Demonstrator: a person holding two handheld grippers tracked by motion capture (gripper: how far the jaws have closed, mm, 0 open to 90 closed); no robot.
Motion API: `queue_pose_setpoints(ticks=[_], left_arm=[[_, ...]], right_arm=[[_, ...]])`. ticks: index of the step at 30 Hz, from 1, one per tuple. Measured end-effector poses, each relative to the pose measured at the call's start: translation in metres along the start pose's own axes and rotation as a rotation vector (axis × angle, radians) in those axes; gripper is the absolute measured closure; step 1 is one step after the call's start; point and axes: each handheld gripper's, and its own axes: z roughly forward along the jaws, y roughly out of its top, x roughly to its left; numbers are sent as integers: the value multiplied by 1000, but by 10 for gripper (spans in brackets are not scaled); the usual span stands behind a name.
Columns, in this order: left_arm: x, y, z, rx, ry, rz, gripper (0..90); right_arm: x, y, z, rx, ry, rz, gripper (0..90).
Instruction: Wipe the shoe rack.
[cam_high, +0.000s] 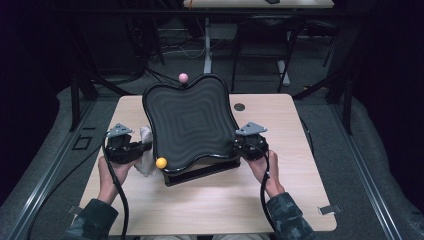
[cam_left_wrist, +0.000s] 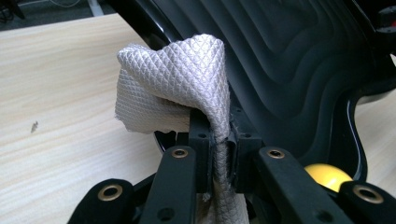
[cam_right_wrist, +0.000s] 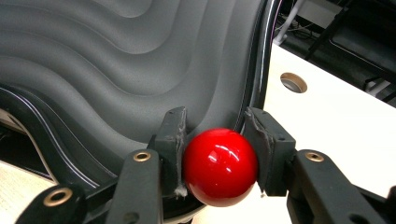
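At the bottom centre of each gripper view, a white cloth (cam_left_wrist: 187, 79) is pinched in the left gripper (cam_left_wrist: 219, 149), and a red ball (cam_right_wrist: 219, 165) is clamped in the right gripper (cam_right_wrist: 219, 154).

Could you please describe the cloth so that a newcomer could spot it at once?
Find the tilted black wavy tray on the wooden table. At its left edge, the left gripper pinches a crumpled white cloth. It is soft with a diamond weave, unlike the glossy yellow ball nearby.
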Motion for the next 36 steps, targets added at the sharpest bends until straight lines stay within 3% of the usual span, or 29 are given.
queue_pose_setpoints(ticks=[13, 26, 36], left_arm=[[16, 34, 11, -8, 47, -3, 821], [39, 94, 21, 10, 148, 22, 820], [54, 137, 32, 33, 186, 11, 818]], right_arm=[[0, 0, 0, -1, 2, 1, 593], [0, 0, 0, -1, 0, 1, 593], [0, 0, 0, 1, -8, 0, 593]])
